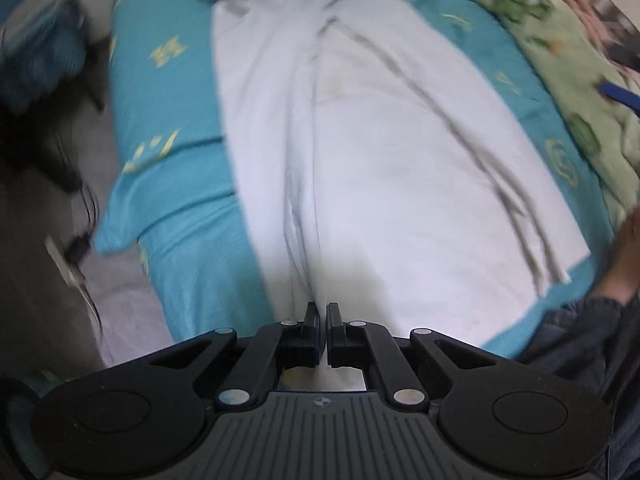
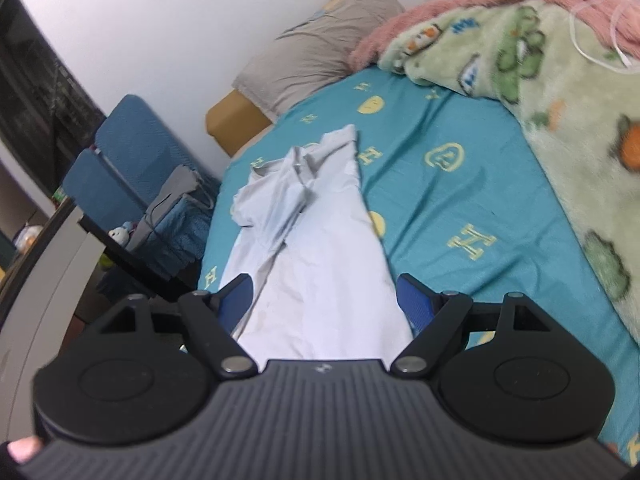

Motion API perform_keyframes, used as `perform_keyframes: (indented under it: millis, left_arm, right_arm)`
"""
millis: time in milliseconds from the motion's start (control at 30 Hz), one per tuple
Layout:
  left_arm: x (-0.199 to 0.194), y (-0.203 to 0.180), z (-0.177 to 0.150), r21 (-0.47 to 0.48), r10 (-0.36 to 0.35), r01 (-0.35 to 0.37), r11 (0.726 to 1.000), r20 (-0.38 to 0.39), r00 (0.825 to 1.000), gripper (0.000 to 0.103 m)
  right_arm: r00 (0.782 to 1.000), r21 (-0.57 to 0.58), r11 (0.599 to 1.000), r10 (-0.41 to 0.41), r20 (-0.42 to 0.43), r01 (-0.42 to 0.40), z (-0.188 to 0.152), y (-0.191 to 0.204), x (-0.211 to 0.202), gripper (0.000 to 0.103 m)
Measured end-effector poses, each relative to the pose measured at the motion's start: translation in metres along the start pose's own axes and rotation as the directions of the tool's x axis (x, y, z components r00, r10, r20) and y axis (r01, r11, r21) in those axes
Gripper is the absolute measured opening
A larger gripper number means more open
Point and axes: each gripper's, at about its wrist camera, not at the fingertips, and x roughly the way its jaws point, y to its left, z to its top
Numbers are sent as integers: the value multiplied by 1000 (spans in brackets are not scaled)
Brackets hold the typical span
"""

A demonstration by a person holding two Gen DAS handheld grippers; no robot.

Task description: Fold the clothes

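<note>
Spreading across nearly everything: bed (image 2: pixel 472 208) under a teal sheet printed with yellow letters, serving as landmark. Leaning at the bed's head against the white wall: grey pillow (image 2: pixel 320 52). Bunching along the bed's far side: green cartoon blanket (image 2: pixel 560 120), backed by pink fleece. Standing off the bed's near side: blue chair (image 2: pixel 124 152).

Lying lengthwise down the middle of the bed: white garment (image 1: pixel 380 160), creased into long folds, crumpled at the end nearer the pillow.

Hovering over the bed's foot end: right tongs (image 2: pixel 324 300), blue pads spread wide, straddling the garment's lower end, not pressing on it.

Pointing steeply down at the bed: left tongs (image 1: pixel 323 314), pressed together, pinching a raised ridge of the white garment, cloth tenting up toward the tips.
</note>
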Motion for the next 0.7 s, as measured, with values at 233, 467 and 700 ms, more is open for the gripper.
perform_keyframes:
  millis: [233, 467, 700]
  left_arm:
    - [-30, -68, 8, 24, 20, -22, 999, 83, 996, 2]
    - [-10, -108, 19, -20, -10, 13, 1000, 122, 993, 2]
    - [29, -98, -7, -204, -209, 233, 951, 130, 969, 44]
  right_arm:
    - [1000, 29, 999, -20, -3, 20, -1, -15, 0, 80]
    - [997, 66, 998, -21, -78, 26, -9, -33, 8, 80]
    - [966, 171, 985, 58, -252, -15, -34, -48, 18, 80]
